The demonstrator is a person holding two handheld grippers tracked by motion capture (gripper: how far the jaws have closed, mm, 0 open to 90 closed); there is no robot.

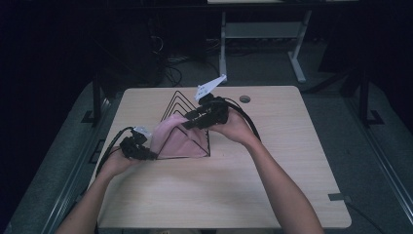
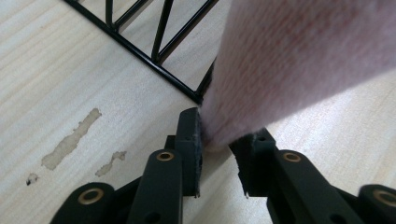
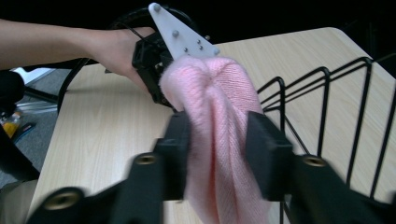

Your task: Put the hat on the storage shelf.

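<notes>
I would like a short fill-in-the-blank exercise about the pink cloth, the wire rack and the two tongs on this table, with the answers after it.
1. The cloth held between both tongs is ____ in colour.
2. The black rack beside the cloth is made of ____.
3. The right tongs are shut on the ____.
4. The left tongs grip the cloth's lower edge just above the wooden ____.

Answers: pink; wire; cloth; table

Pale wood table (image 1: 272,185) with scuff marks (image 2: 70,140), white-legged desk (image 1: 297,53) behind, dark floor cables (image 1: 170,73)
</notes>
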